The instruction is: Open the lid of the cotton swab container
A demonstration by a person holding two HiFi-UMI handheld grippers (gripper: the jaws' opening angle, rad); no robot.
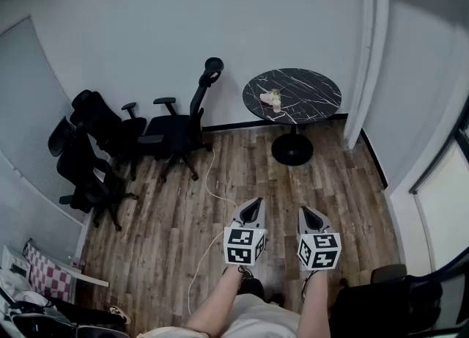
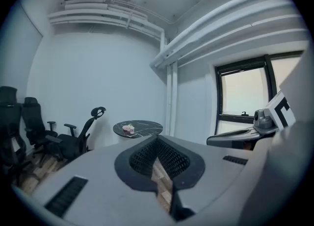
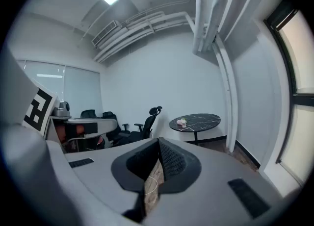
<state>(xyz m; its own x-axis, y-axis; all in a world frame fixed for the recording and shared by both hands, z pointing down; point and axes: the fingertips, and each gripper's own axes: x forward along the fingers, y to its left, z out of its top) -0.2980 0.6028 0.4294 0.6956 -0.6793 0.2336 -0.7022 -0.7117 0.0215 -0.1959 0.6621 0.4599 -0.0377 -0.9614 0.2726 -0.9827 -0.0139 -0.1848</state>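
While the left gripper (image 1: 254,201) and right gripper (image 1: 304,211) are hovering closed and empty above the plank floor (image 1: 168,215), the cotton swab container (image 1: 273,99) is sitting on the round black table (image 1: 314,87).

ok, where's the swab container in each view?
Head view: container upper middle, on the left part of the round black table.
Left gripper view: container left of centre, on the table's left part.
Right gripper view: container just right of centre, on the table's left part.
Shared landmark: the table.
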